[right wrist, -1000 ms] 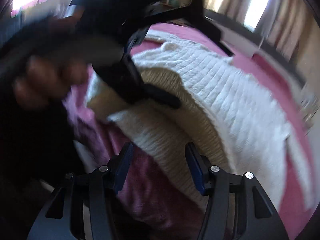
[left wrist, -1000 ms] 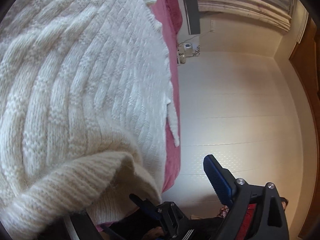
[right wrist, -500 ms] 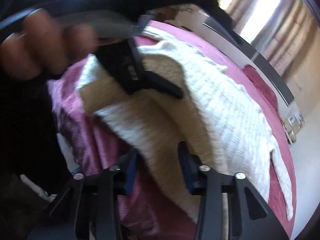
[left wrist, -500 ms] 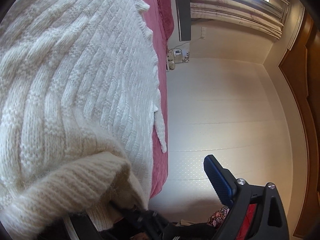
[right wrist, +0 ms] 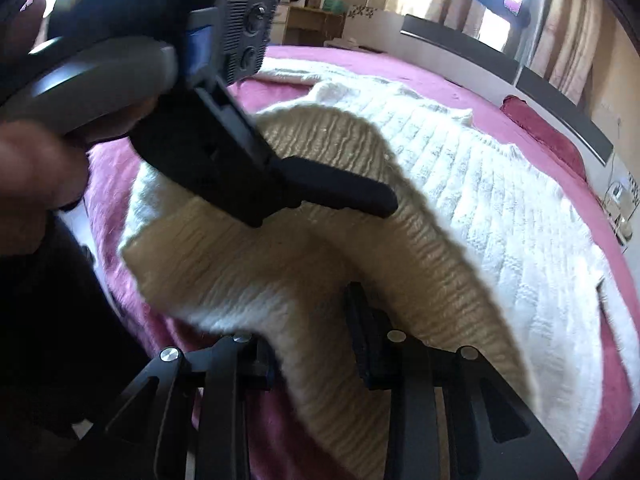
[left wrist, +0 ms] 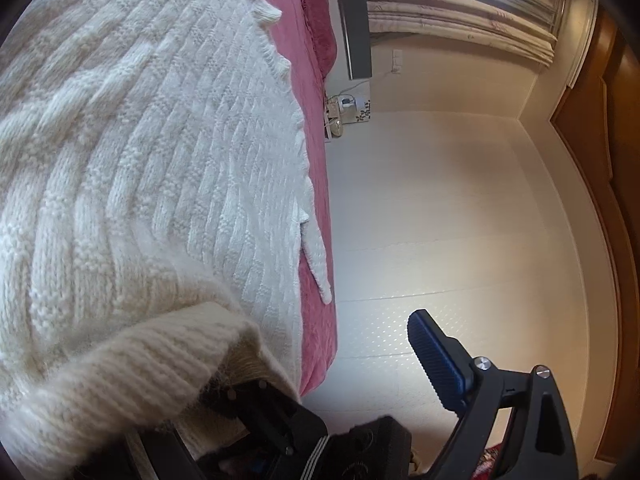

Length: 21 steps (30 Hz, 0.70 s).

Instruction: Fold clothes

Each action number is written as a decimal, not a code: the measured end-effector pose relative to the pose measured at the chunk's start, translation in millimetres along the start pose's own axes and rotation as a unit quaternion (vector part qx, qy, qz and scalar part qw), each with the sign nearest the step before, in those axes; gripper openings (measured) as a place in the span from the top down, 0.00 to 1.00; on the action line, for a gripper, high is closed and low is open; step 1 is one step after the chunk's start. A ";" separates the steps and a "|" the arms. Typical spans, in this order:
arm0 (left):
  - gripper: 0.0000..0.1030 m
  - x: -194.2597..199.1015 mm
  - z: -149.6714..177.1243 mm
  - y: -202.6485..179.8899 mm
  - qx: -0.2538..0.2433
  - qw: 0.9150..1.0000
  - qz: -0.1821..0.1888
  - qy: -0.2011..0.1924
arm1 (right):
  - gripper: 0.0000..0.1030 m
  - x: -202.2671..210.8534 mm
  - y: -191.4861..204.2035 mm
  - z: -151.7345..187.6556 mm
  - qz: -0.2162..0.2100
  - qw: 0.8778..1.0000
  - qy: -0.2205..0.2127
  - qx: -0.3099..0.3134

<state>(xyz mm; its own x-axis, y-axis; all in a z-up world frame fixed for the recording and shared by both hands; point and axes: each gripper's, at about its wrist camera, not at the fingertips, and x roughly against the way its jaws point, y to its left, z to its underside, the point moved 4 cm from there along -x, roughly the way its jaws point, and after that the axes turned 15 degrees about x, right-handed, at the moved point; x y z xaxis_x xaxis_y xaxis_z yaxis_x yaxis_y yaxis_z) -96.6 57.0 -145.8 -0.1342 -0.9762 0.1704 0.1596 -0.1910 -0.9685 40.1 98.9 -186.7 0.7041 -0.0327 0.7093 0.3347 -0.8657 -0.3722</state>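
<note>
black tongs (right wrist: 312, 344) with silver screws and blue ribbed pads (left wrist: 434, 354) — the other tongs (right wrist: 320, 188) have a grey handle.

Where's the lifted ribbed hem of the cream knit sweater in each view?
Left wrist: ribbed hem lower left, draped over that gripper's near finger.
Right wrist: ribbed hem centre, running between the jaws.
Shared landmark: dark red pillow at the head of the pink bed.

Item count as recorded: one white knitted sweater (right wrist: 500, 216), lying on one pink bedspread (right wrist: 400, 76); two grippers, namely the left gripper (right wrist: 336, 196) and the right gripper (right wrist: 316, 344); one hand (right wrist: 36, 168), partly visible; one dark red pillow (right wrist: 540, 132); one brown wooden door (left wrist: 616, 160)
</note>
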 end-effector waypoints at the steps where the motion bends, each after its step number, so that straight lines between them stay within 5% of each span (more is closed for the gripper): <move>1: 0.07 -1.1 0.0 0.5 0.000 1.000 -0.002 0.001 | 0.68 -2.6 -1.6 0.2 -0.006 1.000 -0.001 -0.006; 7: 0.07 -5.2 0.0 0.4 -0.004 1.000 -0.006 0.004 | 0.69 -13.5 -22.1 3.8 -0.069 0.995 -0.009 -0.072; 9: 0.07 -7.4 0.5 -1.0 -0.007 1.000 -0.007 0.006 | 0.81 -15.6 -32.8 5.8 -0.098 0.990 -0.013 -0.104; 13: 0.07 -3.2 2.4 -10.6 -0.024 1.000 0.007 0.002 | 0.96 -16.0 -63.7 15.8 -0.183 0.959 -0.046 -0.212; 21: 0.07 10.3 11.3 -27.4 -0.067 0.998 -0.008 -0.012 | 0.96 -0.9 -76.0 18.6 -0.311 0.910 -0.079 -0.261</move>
<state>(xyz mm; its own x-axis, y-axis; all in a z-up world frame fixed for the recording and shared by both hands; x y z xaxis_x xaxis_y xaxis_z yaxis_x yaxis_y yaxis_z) -91.2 51.1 -115.5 -0.1121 -0.9755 0.1890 0.0262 -0.1931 -0.9808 25.6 174.1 -170.2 0.5752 0.5816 0.5753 0.3851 -0.8129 0.4368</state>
